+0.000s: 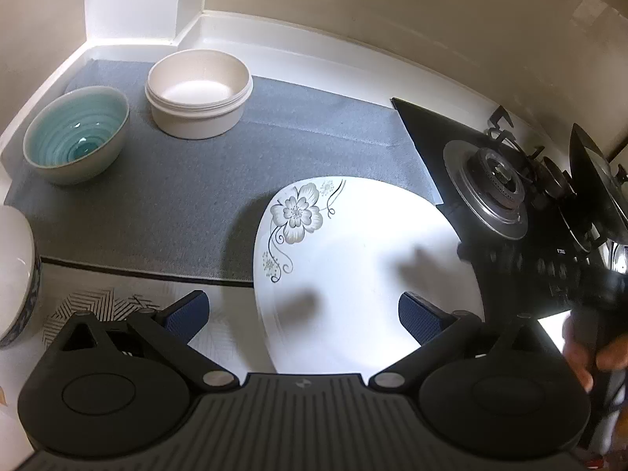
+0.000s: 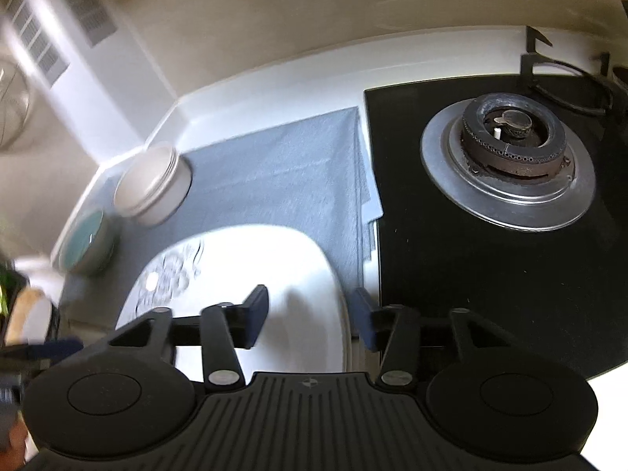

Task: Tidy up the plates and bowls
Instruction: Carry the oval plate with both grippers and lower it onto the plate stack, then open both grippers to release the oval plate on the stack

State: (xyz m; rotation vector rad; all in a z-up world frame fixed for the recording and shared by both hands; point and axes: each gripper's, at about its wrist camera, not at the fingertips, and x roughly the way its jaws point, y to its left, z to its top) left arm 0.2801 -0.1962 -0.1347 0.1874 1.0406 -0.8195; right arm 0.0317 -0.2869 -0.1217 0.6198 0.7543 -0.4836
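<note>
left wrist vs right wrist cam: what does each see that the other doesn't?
Left wrist only: the plate's flower print in sharp detail, a blue-patterned bowl at the left edge, and the open left gripper.
Right wrist only: the wall vent, and the open right gripper straddling the plate's right rim.
Both: white plate, teal bowl, cream bowl, grey mat, gas burner.
</note>
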